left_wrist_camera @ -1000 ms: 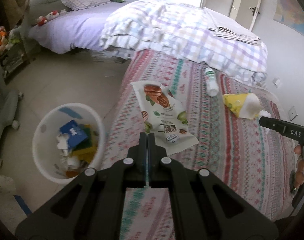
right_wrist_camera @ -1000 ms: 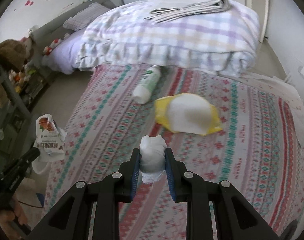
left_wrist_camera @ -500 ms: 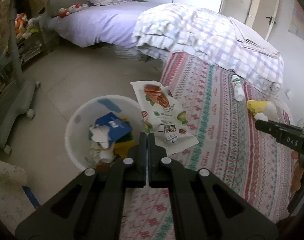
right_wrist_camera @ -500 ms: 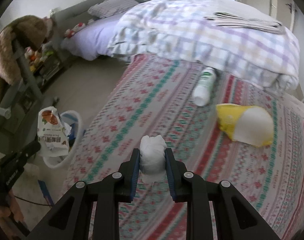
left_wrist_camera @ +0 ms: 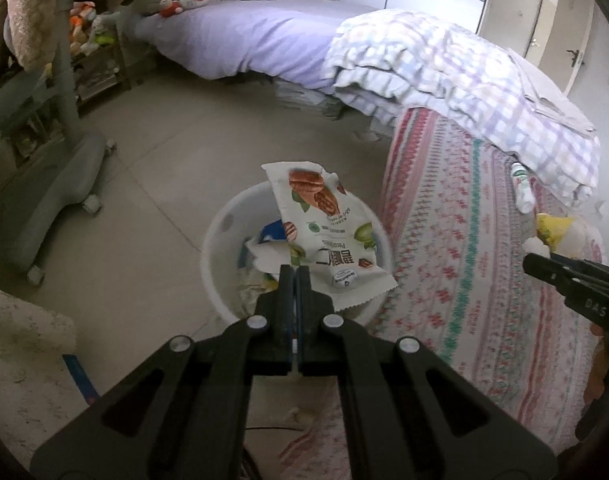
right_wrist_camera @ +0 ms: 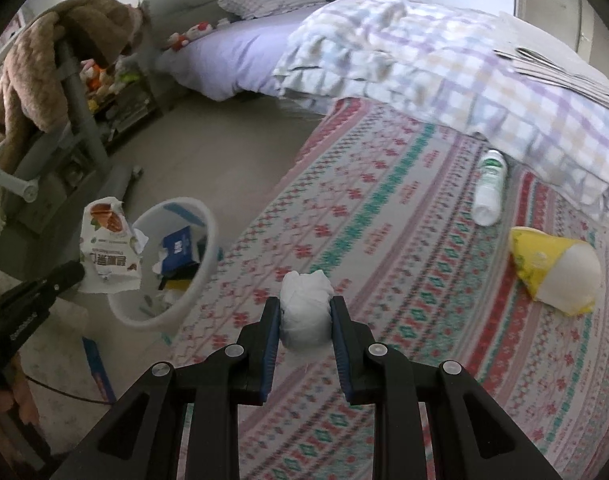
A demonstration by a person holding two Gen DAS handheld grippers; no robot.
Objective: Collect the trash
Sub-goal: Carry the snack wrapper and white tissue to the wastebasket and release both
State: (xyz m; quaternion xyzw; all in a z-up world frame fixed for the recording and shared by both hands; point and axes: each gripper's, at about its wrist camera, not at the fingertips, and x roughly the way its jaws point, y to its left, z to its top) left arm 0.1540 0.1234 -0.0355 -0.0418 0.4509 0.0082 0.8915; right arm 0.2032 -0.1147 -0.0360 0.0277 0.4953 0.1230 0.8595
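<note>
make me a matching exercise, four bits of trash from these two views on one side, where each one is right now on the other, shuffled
Things:
1. snack wrapper
2. white wad
3. plastic bottle
4. yellow packet

Places:
A. lying on the patterned bedspread beside the checked quilt
B. pinched in the left gripper, over the white bin
C. lying on the bedspread nearer the camera than the bottle
D. squeezed in the right gripper

Pairs: 1-B, 2-D, 3-A, 4-C

floor [left_wrist_camera: 192, 140]: beige tile | bed [left_wrist_camera: 264, 36]: lilac sheet | door [left_wrist_camera: 544, 36]: cream, daylight
</note>
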